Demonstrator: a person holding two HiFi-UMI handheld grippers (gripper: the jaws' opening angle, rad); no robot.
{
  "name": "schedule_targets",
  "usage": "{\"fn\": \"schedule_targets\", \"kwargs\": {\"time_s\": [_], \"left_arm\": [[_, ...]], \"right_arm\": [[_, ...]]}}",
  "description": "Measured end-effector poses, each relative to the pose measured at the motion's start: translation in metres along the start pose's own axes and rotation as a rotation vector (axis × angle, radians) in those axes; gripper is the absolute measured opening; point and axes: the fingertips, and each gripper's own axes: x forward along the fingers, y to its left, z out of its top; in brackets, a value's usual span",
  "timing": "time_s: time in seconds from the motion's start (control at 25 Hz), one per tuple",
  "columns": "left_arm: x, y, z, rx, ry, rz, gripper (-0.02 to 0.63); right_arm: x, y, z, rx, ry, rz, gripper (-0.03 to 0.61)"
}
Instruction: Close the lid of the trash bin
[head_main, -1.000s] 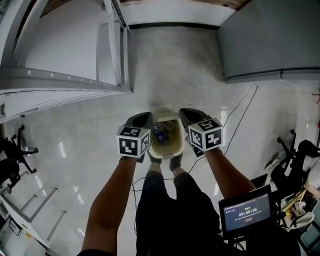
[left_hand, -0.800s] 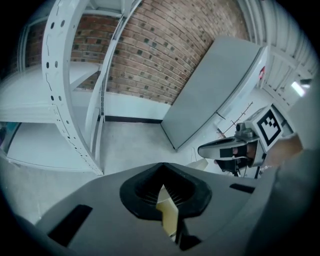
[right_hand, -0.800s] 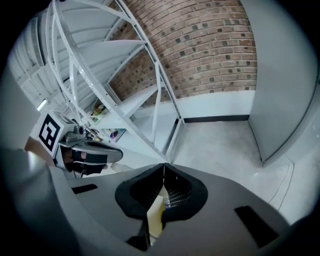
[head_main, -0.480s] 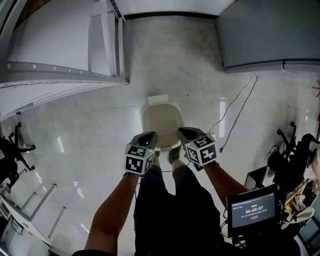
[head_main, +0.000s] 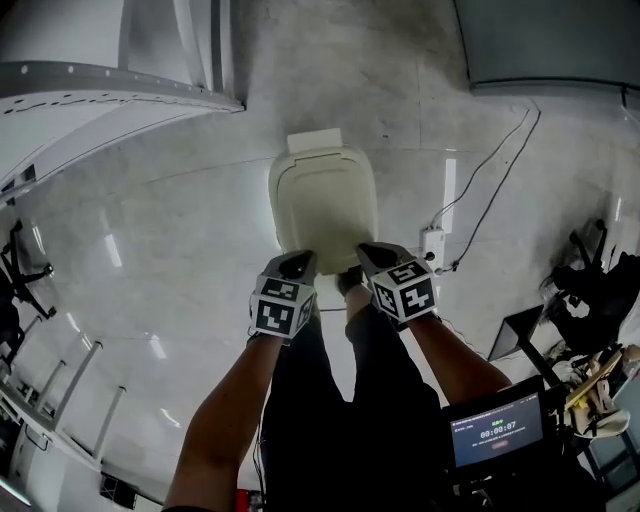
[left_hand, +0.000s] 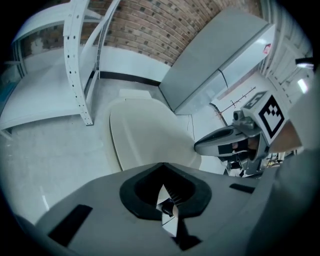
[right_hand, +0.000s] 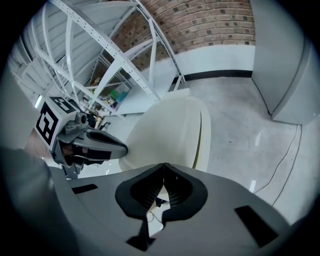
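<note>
Both pairs of jaws are pinched together with nothing in them. The left gripper (head_main: 295, 268) and right gripper (head_main: 375, 258) sit right at the near edge of the cream plastic trash bin (head_main: 313, 142). A second ago its lid (head_main: 325, 205) was up with junk showing inside; now it lies flat, so I'd say job done. Glossy pale stone floor (head_main: 180, 250), white metal shelving frame (head_main: 120, 80), red brick wall (right_hand: 210, 20) behind.

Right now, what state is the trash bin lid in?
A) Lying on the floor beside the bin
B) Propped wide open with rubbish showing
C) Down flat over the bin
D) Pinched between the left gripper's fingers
C: the lid lies flat with no opening or rubbish showing. The left gripper and right gripper are at its near edge, their fingers together on nothing.
</note>
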Motion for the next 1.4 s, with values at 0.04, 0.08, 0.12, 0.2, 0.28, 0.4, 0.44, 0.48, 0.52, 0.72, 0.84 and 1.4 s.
{"fn": "schedule_targets", "kwargs": {"time_s": [0.04,0.08,0.12,0.2,0.28,0.4,0.44,0.48,0.52,0.72,0.84,1.4], "left_arm": [[0.005,0.002,-0.004,0.0,0.007,0.002,-0.007],[0.009,0.004,-0.008,0.005,0.016,0.004,-0.006],[0.013,0.006,-0.011,0.013,0.024,0.006,-0.006],[0.019,0.009,-0.014,0.03,0.032,0.01,-0.006],[0.022,0.012,-0.014,0.04,0.033,0.006,-0.006],[0.024,0.014,-0.016,0.037,0.033,-0.004,-0.007],[0.025,0.014,-0.016,0.036,0.029,-0.005,-0.006],[0.025,0.015,-0.016,0.034,0.026,-0.003,-0.006],[0.024,0.015,-0.015,0.03,0.024,0.0,-0.006],[-0.012,0.004,0.012,-0.02,-0.075,-0.016,-0.006],[-0.058,-0.01,0.052,-0.028,-0.19,-0.02,-0.006],[-0.371,-0.143,0.229,0.137,-0.808,-0.036,-0.006]], "right_arm": [[0.005,-0.003,-0.004,0.007,0.003,-0.005,0.008],[0.009,-0.004,-0.008,0.013,0.006,-0.01,0.008],[0.013,-0.006,-0.01,0.016,0.01,-0.016,0.008],[0.019,-0.008,-0.012,0.015,0.014,-0.025,0.008],[0.023,-0.01,-0.013,0.01,0.01,-0.029,0.008],[0.025,-0.01,-0.014,0.002,-0.003,-0.029,0.008],[0.026,-0.011,-0.015,0.004,-0.006,-0.029,0.008],[0.026,-0.012,-0.014,0.007,-0.006,-0.029,0.008],[0.026,-0.012,-0.013,0.01,-0.006,-0.029,0.008],[-0.009,0.007,0.016,-0.016,-0.073,-0.002,0.008],[-0.054,0.028,0.058,-0.04,-0.164,0.017,0.008],[-0.342,0.166,0.241,-0.248,-0.666,0.123,0.008]]}}
